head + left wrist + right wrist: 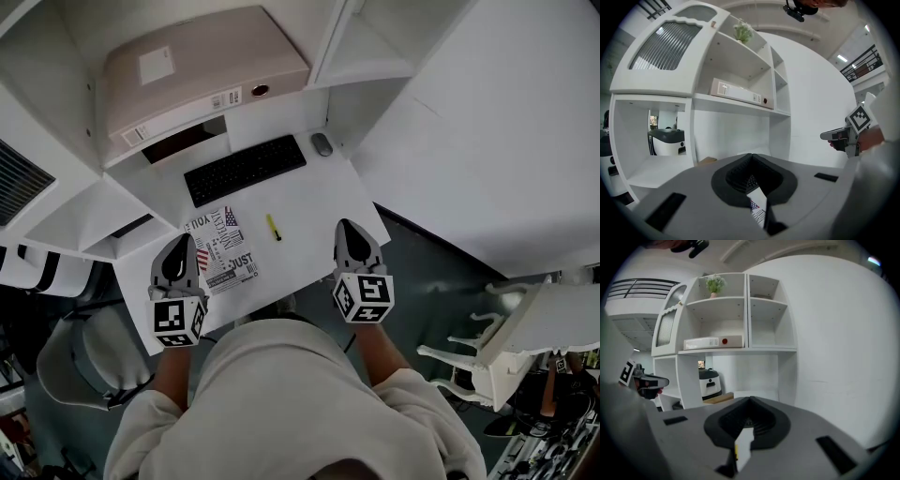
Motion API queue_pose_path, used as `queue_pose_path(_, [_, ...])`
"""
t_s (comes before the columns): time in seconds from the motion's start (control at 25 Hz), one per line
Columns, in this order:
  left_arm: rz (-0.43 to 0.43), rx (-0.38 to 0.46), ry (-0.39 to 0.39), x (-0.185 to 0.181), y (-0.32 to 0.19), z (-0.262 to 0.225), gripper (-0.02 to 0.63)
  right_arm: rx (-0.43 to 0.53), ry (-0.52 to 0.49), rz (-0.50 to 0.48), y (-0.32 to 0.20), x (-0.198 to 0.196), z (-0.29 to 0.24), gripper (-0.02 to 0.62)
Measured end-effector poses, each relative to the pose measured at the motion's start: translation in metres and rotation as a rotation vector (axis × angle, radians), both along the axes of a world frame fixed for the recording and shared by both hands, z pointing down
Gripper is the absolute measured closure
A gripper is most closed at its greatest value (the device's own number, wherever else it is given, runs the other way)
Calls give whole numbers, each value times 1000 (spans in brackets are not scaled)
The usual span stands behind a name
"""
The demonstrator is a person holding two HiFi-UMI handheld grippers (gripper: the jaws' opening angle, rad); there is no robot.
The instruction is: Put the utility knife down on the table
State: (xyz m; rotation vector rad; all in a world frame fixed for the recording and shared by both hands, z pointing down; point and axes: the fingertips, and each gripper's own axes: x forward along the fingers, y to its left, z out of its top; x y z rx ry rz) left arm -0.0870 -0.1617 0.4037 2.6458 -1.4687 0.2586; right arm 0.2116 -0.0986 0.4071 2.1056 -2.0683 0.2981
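Observation:
The yellow utility knife point(273, 227) lies on the white table point(319, 197), to the right of a printed sheet point(223, 248), and nothing touches it. My left gripper point(180, 242) hovers over the sheet's left edge, its jaws together and empty. My right gripper point(349, 226) hangs to the right of the knife, shut with nothing in it. In the left gripper view the jaws point(752, 176) meet, and the printed sheet point(758, 211) shows through the slit under them. The right gripper view shows closed jaws point(749, 420) with a yellow sliver point(736, 453) below.
A black keyboard point(246, 169) and a grey mouse point(322, 143) sit at the back of the table. Above it is a white shelf unit point(361, 42) with a binder point(202, 75). A grey chair point(80, 361) stands at the left and white furniture point(506, 347) at the right.

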Motion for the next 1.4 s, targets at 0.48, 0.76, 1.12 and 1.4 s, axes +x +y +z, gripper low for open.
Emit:
queue_pose_path(0.48, [19, 17, 4, 2, 2, -8, 606, 107, -11, 48, 29, 7, -37, 592])
queue_pose_path(0.76, [21, 20, 7, 1, -1, -10, 606, 145, -4, 64, 37, 9, -51, 592])
queue_pose_path(1.12, [24, 20, 8, 3, -2, -9, 606, 155, -1, 67, 38, 9, -53, 592])
queue_pose_path(1.4, [25, 21, 5, 5, -4, -10, 606, 152, 1, 67, 36, 12, -51, 592])
